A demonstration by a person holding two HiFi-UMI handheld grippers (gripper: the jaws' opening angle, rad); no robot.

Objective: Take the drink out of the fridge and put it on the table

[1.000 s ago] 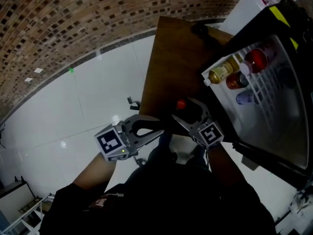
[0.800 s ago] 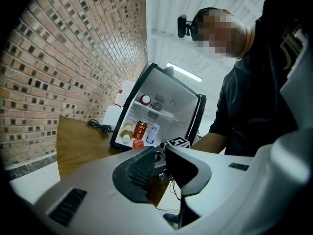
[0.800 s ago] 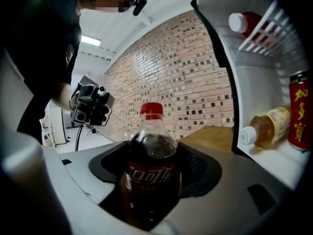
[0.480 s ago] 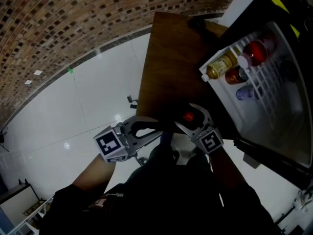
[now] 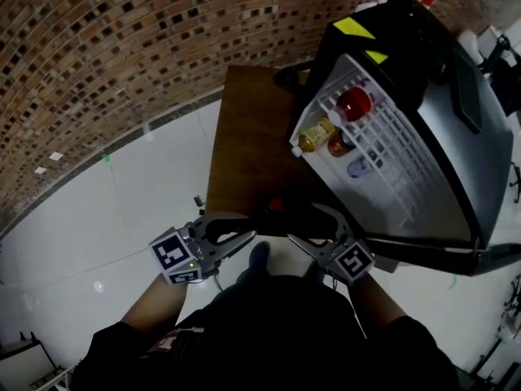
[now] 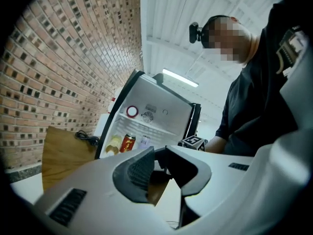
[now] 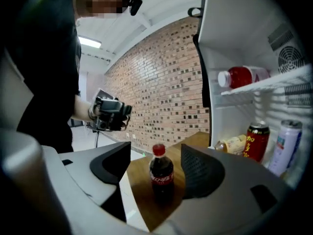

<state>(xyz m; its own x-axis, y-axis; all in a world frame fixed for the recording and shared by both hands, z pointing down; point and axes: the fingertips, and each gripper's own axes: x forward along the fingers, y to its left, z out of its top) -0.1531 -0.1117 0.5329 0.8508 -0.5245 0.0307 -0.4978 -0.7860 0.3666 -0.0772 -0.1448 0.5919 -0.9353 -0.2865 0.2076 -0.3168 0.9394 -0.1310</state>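
Observation:
A small cola bottle (image 7: 161, 175) with a red cap (image 5: 276, 205) stands upright on the brown wooden table (image 5: 244, 129), near its front end. My right gripper (image 7: 155, 156) is open, and the bottle stands between its jaws without either pad touching it. In the head view the right gripper (image 5: 289, 221) lies at the table's near end beside the open fridge (image 5: 423, 161). My left gripper (image 5: 252, 236) hangs just left of it, off the table's corner. The left gripper (image 6: 161, 153) is shut with its fingertips together and holds nothing.
The fridge's shelves hold a red bottle (image 7: 244, 76), a yellow bottle (image 7: 234, 144) lying down, a red can (image 7: 255, 140) and a pale can (image 7: 284, 143). A black cable (image 5: 285, 76) lies at the table's far end by the brick wall. White floor is on the left.
The head view has swung so that more of the fridge shows. Both grippers sit lower in the picture, and the bottle's cap now shows nearer the right gripper's fingertips.

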